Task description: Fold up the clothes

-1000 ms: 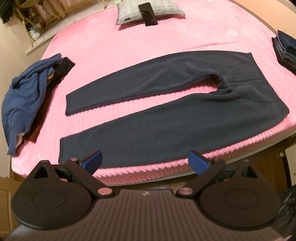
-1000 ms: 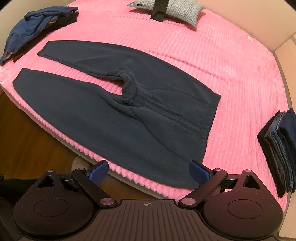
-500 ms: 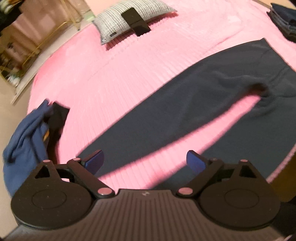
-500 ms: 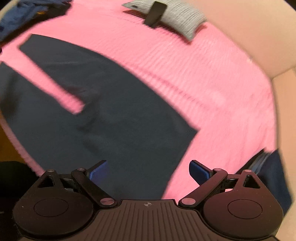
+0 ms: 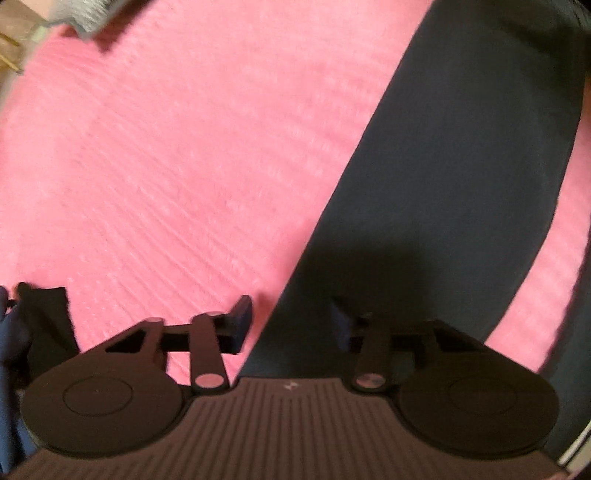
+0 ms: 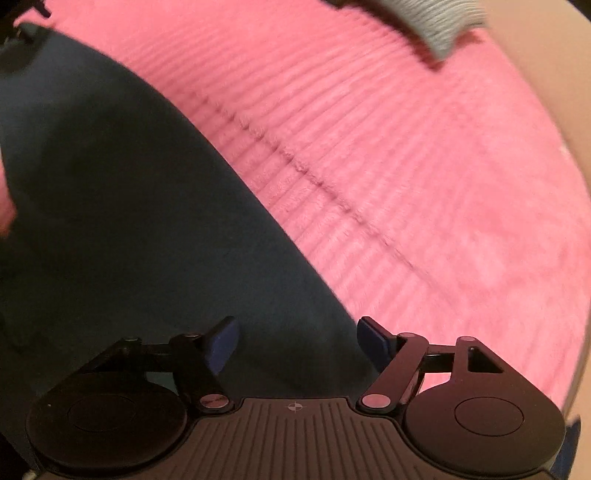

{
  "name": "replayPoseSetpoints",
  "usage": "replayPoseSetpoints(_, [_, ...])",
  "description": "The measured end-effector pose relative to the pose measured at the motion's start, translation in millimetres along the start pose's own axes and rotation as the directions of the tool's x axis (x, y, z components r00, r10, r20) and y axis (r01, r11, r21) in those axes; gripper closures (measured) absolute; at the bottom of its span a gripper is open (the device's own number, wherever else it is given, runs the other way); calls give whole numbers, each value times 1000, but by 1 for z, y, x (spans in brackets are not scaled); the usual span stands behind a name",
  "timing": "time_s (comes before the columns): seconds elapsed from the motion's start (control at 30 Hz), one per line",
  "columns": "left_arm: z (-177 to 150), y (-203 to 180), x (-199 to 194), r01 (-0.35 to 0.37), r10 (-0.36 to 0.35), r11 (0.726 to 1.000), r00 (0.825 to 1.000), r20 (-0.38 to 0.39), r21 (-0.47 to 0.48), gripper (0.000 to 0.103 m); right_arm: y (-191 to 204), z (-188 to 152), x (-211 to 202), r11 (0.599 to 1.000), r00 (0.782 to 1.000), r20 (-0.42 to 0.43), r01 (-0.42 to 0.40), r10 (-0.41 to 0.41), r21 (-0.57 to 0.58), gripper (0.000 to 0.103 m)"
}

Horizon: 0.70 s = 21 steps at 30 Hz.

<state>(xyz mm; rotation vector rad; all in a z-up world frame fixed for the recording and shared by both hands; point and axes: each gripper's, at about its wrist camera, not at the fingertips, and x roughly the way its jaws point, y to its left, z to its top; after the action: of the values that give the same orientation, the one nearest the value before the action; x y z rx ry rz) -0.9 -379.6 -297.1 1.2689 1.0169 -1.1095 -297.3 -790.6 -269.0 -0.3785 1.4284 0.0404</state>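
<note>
Dark navy sweatpants (image 5: 454, 177) lie flat on the pink ribbed bedspread (image 5: 166, 166). My left gripper (image 5: 290, 325) is low over the far leg's hem end; the jaws are partly closed, straddling the hem's far edge, with a gap between the blue pads (image 5: 242, 321). My right gripper (image 6: 297, 341) hovers low over the waist corner of the sweatpants (image 6: 129, 221); its jaws are partly closed, straddling the fabric's far edge against the bedspread (image 6: 424, 166). I cannot tell if either touches the cloth.
A grey pillow shows at the top of both views (image 5: 85, 14) (image 6: 439, 22). A blue garment and a black item (image 5: 40, 321) lie at the left edge of the left wrist view.
Both grippers have swooped down from above the bed's edge to just over the sweatpants, the left to the leg hem, the right to the waist. Both jaws have narrowed.
</note>
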Motion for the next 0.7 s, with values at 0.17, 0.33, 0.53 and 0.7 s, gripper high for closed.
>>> replayPoseSetpoints(0.17, [-2,1,12,66,-65,992,998,-9,108,84,-26,17,45,990,995,-64,-88,81,-109,40])
replayPoseSetpoints(0.33, [-5,-12,12,41,-41,975,999,-6,217,93,-46,24,68,963,976,-122,-201,181,-179,43])
replayPoseSetpoints(0.53, [-12,-29,4,-53,53,976,999,6,212,102,-52,20,56,948,957,-156,-268,243,-168,100])
replayPoseSetpoints(0.7, [-18,-25,-94,-339,322,937,932,165,83,102,-57,-6,-21,986,994,63,-76,86,-148,100])
